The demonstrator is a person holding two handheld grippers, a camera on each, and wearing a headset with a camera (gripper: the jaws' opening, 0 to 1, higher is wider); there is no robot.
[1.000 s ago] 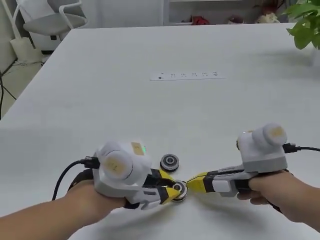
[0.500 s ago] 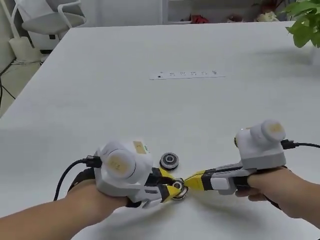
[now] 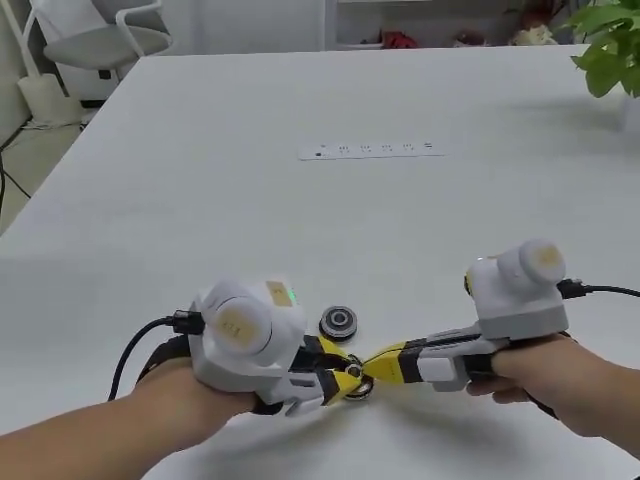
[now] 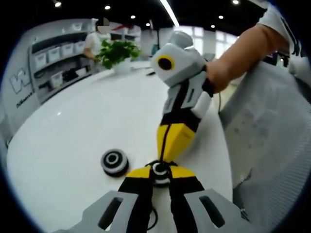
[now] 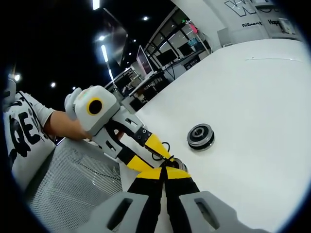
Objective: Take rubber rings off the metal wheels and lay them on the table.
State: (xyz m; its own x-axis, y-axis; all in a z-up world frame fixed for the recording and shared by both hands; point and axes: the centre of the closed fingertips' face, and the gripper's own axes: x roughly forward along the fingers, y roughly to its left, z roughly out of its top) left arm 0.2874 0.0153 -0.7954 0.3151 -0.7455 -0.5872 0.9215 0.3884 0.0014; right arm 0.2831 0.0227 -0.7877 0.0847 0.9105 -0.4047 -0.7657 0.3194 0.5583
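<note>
A small metal wheel [image 3: 356, 381] with a black rubber ring is held just above the table between both grippers. In the left gripper view my left gripper [image 4: 159, 174] is shut on this wheel [image 4: 159, 167]. From the opposite side my right gripper [image 3: 370, 371] meets it, jaws closed together at the wheel's rim, apparently pinching the rubber ring [image 5: 177, 163]. A second wheel [image 3: 338, 322] with its black ring on lies flat on the white table [image 3: 400, 230], just beyond the left gripper [image 3: 343, 379]. It also appears in the gripper views as the second wheel [image 4: 114, 161] [image 5: 200, 136].
A white power strip [image 3: 372, 150] lies flat mid-table. A potted plant [image 3: 608, 45] stands at the far right corner. An office chair [image 3: 95, 35] sits beyond the far left edge. Black cables [image 3: 140, 345] trail from both grippers.
My right gripper has edged a little to the left, closer against the left one. The held wheel and the wheel on the table stay where they were.
</note>
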